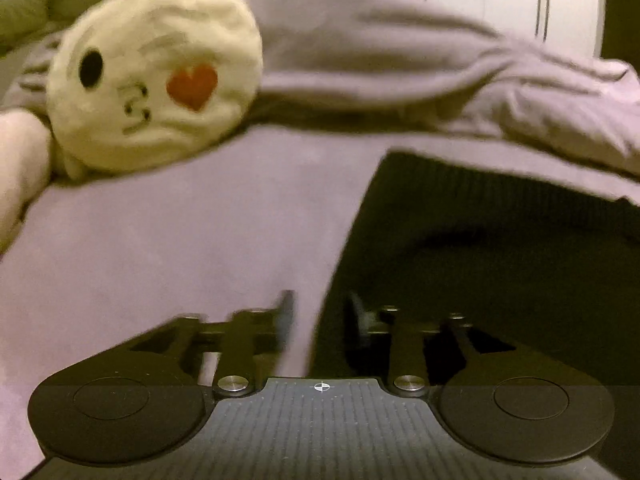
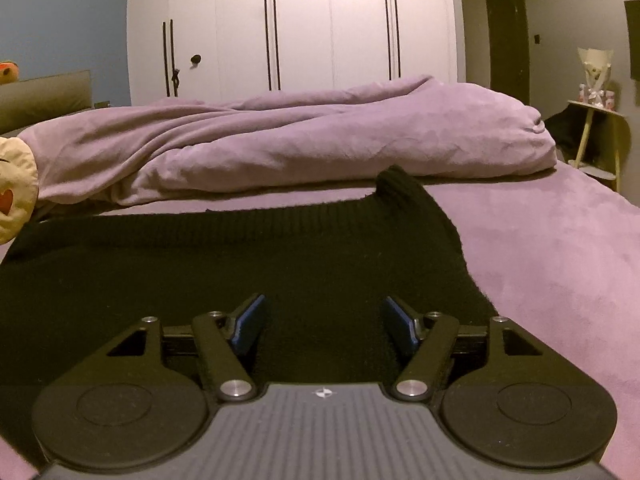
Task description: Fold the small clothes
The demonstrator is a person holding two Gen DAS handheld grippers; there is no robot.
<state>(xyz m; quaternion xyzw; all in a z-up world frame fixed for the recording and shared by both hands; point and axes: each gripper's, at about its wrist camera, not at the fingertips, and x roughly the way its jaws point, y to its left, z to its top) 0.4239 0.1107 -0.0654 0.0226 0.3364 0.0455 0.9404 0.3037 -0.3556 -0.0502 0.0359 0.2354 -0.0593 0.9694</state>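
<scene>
Bedroom, dim and warm-lit. White wardrobe (image 2: 292, 28) with long dark handles along the far wall. Bed (image 2: 560, 248) under a mauve sheet, filling most of both views. Rumpled mauve duvet (image 2: 320, 140) heaped across the far side of the bed. Cream plush toy (image 1: 156, 76) with one black eye and one red heart, resting on the sheet at the left against the duvet; only its edge caught at the left border of the right wrist view. Small wooden side stand (image 2: 596, 136) off past the bed's right edge, carrying pale ornaments, too small to make out.

Black knitted garment (image 2: 240, 264) spread flat on the sheet, near side of the bed, ribbed edge running across; one part of it (image 2: 404, 192) rising in a fold at the far right corner.

Left gripper (image 1: 320, 312) low over the garment's left edge, where black knit meets mauve sheet; fingers (image 1: 286, 308) parted by a narrow gap, blurred, nothing between them.

Right gripper (image 2: 324, 324) low over the garment itself; blue-padded fingers (image 2: 250, 322) spread wide, empty, black knit showing in the gap. Contact with the fabric not clear.
</scene>
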